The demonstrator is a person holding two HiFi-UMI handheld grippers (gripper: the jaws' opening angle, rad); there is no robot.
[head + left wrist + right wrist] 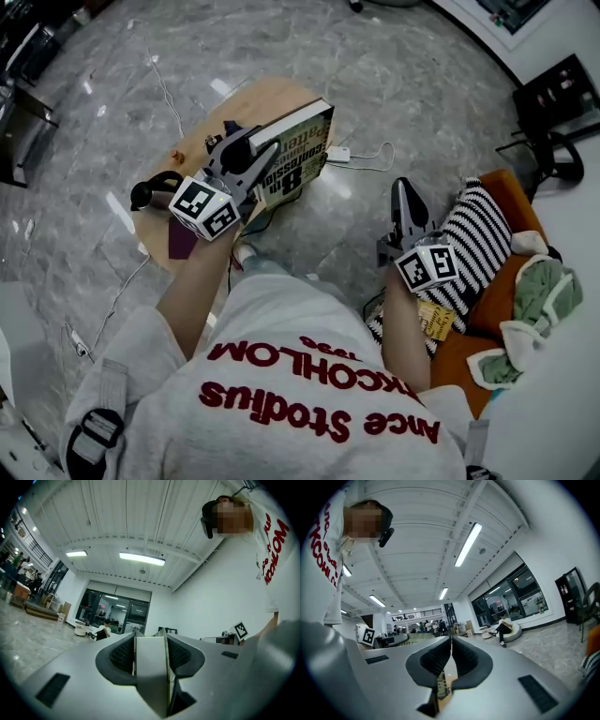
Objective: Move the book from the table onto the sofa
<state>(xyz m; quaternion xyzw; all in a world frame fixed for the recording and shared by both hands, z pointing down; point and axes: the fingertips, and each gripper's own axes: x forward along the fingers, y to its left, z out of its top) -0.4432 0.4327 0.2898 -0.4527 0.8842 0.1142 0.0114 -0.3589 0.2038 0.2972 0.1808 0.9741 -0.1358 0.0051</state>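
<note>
The thick book (298, 150), with large print on its pale cover, hangs in the air over the edge of the round wooden table (253, 98). My left gripper (264, 155) is shut on its near edge. In the left gripper view the white page block (150, 667) fills the gap of that gripper (150, 656) between both dark pads. My right gripper (405, 187) is level over the floor, just left of the orange sofa (459, 361), holding nothing. Its pads meet in the right gripper view (451, 656).
A striped cushion (473, 244) and a green-and-white cloth (544, 291) lie on the sofa. A dark mug-like object (155, 190) sits on the table. A white charger and cable (361, 157) lie on the marble floor. A black chair (553, 103) stands at the far right.
</note>
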